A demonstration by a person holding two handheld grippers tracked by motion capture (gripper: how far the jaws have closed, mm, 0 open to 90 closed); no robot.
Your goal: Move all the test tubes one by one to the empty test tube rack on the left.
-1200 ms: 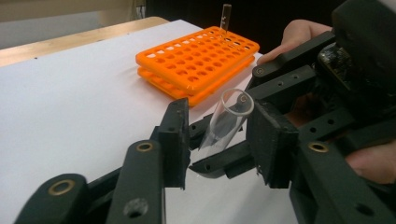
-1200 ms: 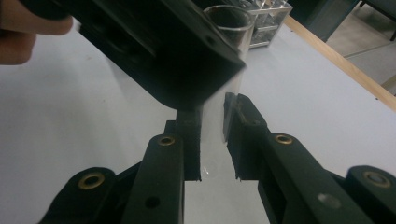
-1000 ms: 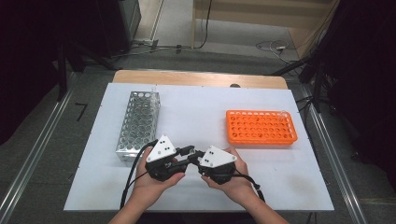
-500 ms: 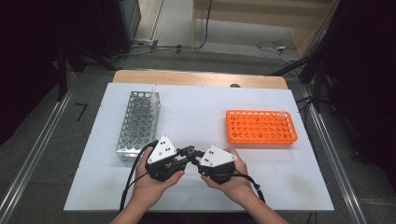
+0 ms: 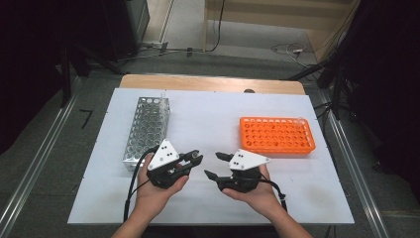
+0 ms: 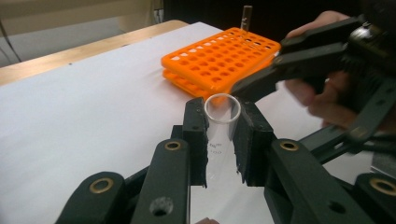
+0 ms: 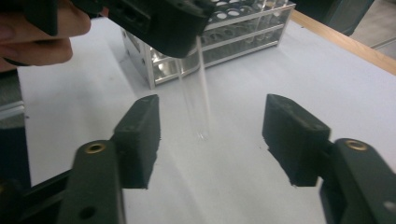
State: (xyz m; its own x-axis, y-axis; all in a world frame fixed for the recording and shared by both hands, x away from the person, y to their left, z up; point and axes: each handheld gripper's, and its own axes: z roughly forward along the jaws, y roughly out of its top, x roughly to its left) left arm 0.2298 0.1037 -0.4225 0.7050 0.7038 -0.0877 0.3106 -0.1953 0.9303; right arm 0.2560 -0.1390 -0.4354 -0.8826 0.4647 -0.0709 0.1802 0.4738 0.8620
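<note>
My left gripper (image 5: 193, 159) is shut on a clear test tube (image 6: 222, 109); the tube's open mouth stands between the two pads in the left gripper view. In the right gripper view the tube (image 7: 196, 93) hangs slanting down from the left gripper (image 7: 159, 18) toward the white table. My right gripper (image 5: 214, 165) faces it from the right. Its jaws have just been opening and stand wide, with the tube's lower end between and beyond them, untouched. A metal rack (image 5: 146, 131) lies at the left and an orange rack (image 5: 277, 135) at the right.
The white table top (image 5: 208, 114) has bare room in the middle and along its front. One tube (image 6: 246, 14) stands at the far corner of the orange rack (image 6: 219, 58). The metal rack (image 7: 224, 32) sits just behind the left hand.
The right gripper's jaws have opened and let go of the tube, and it has drawn slightly to the right, away from the left gripper. The left gripper still holds the tube.
</note>
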